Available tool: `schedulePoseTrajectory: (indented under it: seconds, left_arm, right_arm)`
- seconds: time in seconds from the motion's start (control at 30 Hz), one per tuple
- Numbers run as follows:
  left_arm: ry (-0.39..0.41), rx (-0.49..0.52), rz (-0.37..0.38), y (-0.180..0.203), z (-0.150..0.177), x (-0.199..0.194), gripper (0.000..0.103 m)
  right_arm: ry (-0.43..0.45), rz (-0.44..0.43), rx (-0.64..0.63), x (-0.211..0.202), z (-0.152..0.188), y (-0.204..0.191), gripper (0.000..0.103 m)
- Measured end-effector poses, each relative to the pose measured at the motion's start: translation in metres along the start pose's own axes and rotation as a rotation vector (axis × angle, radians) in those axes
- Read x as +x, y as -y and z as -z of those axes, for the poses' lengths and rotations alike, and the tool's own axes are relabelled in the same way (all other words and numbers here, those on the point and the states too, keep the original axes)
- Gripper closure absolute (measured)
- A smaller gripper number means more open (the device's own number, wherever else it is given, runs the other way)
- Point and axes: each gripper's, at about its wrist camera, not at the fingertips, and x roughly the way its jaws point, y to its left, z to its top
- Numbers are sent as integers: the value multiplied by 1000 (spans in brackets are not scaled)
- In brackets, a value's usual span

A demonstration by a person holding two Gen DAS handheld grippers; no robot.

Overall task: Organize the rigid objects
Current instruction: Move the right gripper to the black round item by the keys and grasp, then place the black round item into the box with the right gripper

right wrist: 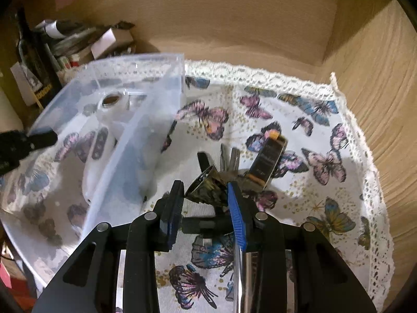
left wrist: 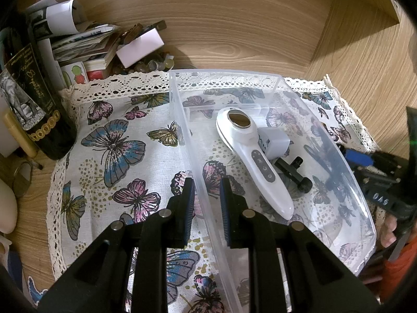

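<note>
A clear plastic bin [left wrist: 263, 74] stands on a butterfly cloth [left wrist: 117, 151]. In it lie a white handheld device [left wrist: 250, 156] with an oval metal head, a small pale box [left wrist: 276, 142] and a black T-shaped part [left wrist: 293, 170]. My left gripper [left wrist: 206, 200] is shut on the bin's left wall, one finger inside and one outside. To the right of the bin [right wrist: 146, 133], a bunch of keys [right wrist: 229, 159] with a dark metal fob [right wrist: 208, 187] and a rectangular tag [right wrist: 271, 161] lies on the cloth. My right gripper [right wrist: 206, 195] is shut on the fob, both pads touching it.
A dark wine bottle [left wrist: 34, 99] and a heap of papers and small boxes [left wrist: 99, 44] crowd the back left corner. Wooden walls [left wrist: 234, 26] close in behind and on the right. The cloth's lace edge [right wrist: 365, 156] runs near the right wall.
</note>
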Motion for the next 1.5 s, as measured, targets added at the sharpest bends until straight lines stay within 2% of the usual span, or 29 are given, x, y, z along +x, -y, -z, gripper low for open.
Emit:
schedulePoseTrajectory:
  seconds: [0.33, 0.63, 0.93, 1.3, 1.5]
  left_arm:
    - [0, -1, -1, 0, 0, 0, 85]
    - [2, 1, -1, 0, 0, 0, 85]
    - [3, 1, -1, 0, 0, 0, 85]
    - [3, 4, -3, 0, 0, 0, 85]
    - [3, 4, -4, 0, 0, 0, 85]
  right_arm:
    - [135, -9, -22, -38, -27, -9, 71]
    - [198, -60, -92, -52, -43, -37, 71]
    - [113, -100, -204, -26, -41, -73, 71]
    - [-20, -127, -288, 3, -35, -93, 71]
    - [7, -120, -287, -5, -34, -92, 68]
